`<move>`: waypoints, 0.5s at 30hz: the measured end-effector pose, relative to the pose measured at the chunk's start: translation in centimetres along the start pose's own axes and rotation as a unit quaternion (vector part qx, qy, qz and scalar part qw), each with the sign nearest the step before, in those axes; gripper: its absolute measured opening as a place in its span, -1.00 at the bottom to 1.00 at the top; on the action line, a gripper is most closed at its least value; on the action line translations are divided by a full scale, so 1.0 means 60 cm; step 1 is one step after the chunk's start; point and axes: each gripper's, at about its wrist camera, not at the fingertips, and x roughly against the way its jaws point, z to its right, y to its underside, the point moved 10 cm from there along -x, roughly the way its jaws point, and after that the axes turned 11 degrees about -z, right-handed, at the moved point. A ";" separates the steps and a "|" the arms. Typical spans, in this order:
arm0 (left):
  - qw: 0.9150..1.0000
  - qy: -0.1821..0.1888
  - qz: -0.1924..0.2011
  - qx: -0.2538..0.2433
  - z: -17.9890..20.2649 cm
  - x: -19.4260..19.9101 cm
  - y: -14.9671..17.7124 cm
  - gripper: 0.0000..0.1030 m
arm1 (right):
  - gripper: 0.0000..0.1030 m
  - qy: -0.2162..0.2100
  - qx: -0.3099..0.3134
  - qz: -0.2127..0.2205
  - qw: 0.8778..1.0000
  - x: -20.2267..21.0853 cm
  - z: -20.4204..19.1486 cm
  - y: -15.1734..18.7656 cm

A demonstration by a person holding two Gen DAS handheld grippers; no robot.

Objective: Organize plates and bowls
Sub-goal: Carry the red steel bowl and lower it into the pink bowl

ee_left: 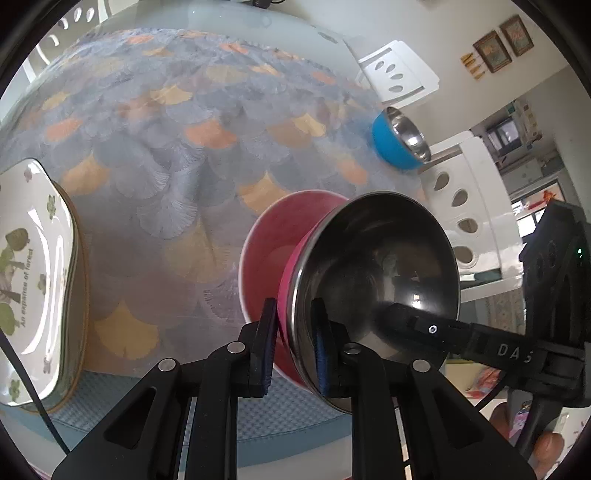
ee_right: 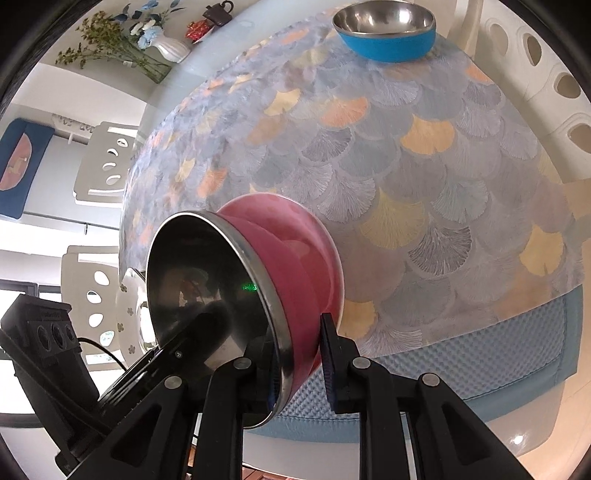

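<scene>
A pink bowl with a steel inside is tilted on its side, resting in a second pink bowl. My left gripper straddles the near rim of the tilted bowl, one finger inside and one outside, closed on it. In the right wrist view my right gripper straddles the rim of the same tilted bowl; its outer finger stands slightly off the pink wall. A blue bowl with a steel inside stands far off on the table and shows in the right wrist view too. White leaf-print plates are stacked at left.
The table carries a fan-pattern cloth with a blue quilted border near its front edge. White chairs stand round the table. A vase of flowers is at the far side.
</scene>
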 end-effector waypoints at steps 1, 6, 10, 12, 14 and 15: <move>1.000 -0.002 -0.002 0.000 -0.002 -0.001 -0.001 -0.70 | -0.61 -0.001 -0.001 -0.001 1.000 -0.001 0.001 0.000; 1.000 0.009 -0.005 0.004 -0.012 0.007 -0.010 -0.70 | -0.53 0.001 -0.013 -0.003 1.000 -0.003 0.008 -0.006; 1.000 0.013 -0.001 0.006 -0.017 0.014 -0.020 -0.70 | -0.52 -0.006 -0.018 -0.002 1.000 -0.004 0.008 -0.009; 1.000 0.011 -0.001 0.006 -0.020 0.015 -0.024 -0.70 | -0.52 -0.005 -0.017 0.001 1.000 -0.002 0.004 -0.012; 1.000 0.007 0.001 0.007 -0.023 0.018 -0.026 -0.70 | -0.52 0.006 -0.012 0.007 1.000 0.003 0.000 -0.019; 1.000 0.008 0.005 0.008 -0.026 0.021 -0.027 -0.70 | -0.52 0.016 -0.007 0.012 1.000 0.007 -0.001 -0.023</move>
